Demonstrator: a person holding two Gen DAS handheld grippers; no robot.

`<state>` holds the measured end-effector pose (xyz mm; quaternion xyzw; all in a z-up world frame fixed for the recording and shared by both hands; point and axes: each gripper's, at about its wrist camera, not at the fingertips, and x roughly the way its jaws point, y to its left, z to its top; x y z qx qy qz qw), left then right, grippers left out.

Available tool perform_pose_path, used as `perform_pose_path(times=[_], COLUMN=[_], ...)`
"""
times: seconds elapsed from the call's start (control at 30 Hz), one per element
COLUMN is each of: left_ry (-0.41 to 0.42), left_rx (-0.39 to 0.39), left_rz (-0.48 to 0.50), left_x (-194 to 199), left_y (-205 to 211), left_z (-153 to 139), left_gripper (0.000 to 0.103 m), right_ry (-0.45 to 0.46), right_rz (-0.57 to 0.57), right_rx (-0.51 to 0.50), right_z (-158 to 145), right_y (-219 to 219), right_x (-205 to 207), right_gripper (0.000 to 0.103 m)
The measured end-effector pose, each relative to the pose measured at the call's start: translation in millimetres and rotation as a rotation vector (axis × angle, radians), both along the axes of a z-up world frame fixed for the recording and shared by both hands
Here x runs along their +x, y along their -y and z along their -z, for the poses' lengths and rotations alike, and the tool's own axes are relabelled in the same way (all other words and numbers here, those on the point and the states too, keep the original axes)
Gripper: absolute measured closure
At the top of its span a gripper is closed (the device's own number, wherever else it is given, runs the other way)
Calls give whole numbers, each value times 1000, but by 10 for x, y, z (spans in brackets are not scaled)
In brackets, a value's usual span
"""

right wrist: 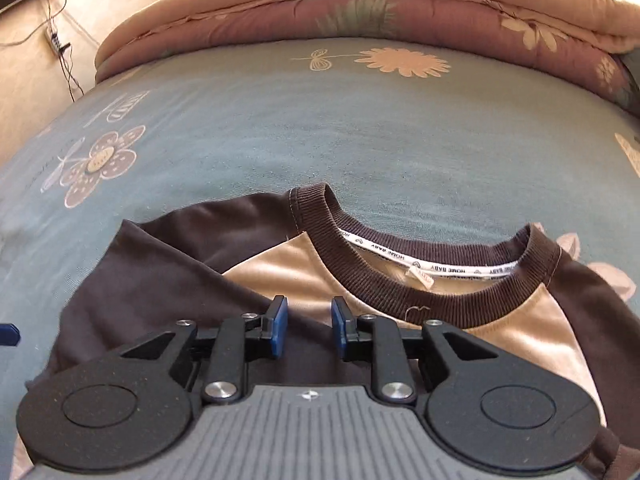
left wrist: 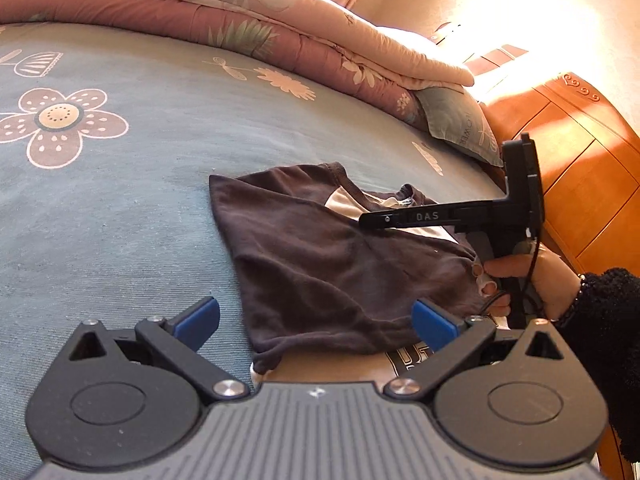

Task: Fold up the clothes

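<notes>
A brown shirt (left wrist: 320, 256) with a beige front lies on the blue flowered bedsheet (left wrist: 120, 200), one brown sleeve folded across its chest. My left gripper (left wrist: 316, 322) is open wide just above the shirt's near edge, nothing between its blue pads. A hand holds my right gripper (left wrist: 364, 220) over the shirt near the collar. In the right wrist view the right gripper (right wrist: 309, 326) hovers over the folded sleeve (right wrist: 160, 280), below the ribbed collar (right wrist: 400, 276). Its pads stand a narrow gap apart, and the cloth beneath lies flat and unpinched.
A folded pink quilt (left wrist: 260, 28) runs along the far side of the bed, with a pillow (left wrist: 460, 124) at its end. A wooden headboard (left wrist: 580, 168) stands to the right. A power strip and cables (right wrist: 56, 44) hang on the wall at far left.
</notes>
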<state>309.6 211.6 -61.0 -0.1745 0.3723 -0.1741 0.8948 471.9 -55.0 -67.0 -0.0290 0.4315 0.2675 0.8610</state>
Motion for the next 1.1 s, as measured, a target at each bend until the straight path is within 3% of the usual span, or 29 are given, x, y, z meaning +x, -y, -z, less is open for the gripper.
perform_pose_path(times=[0.13,0.27,0.37,0.5,0.67,0.8,0.97,1.1], left_ry=[-14,-11,-10,-28,5,-15,-12,0], left_rx=[6,28,55,97,156,181,162,179], left_rz=[-17,-13,12,35,75,74,61,79], left_x=[-4,-13,-4,16,-20,3,-4,-32], left_y=[-2,102,244,432,647,691,657,735], left_z=[-5,-35,-23,24,7,57,38,10], left_gripper=[2,2,1,1,1,1,1,1], right_ry=[26,4,-20,-6,38,-22,-12,59], right_rz=[-74,-100,-54,34,123,245,271,251], right_rx=[-30,-60,-99,-53,-28,10,16,37], right_z=[-153,-120,9,-47,-103,75,-50,-208], right_y=[121,300,506,811,1001,1270,1450,1353], right_x=[-419,-813,-1069,-1302,-1120,-893,-1019,-832], right_gripper=[65,60,59,51,43,41,39,35])
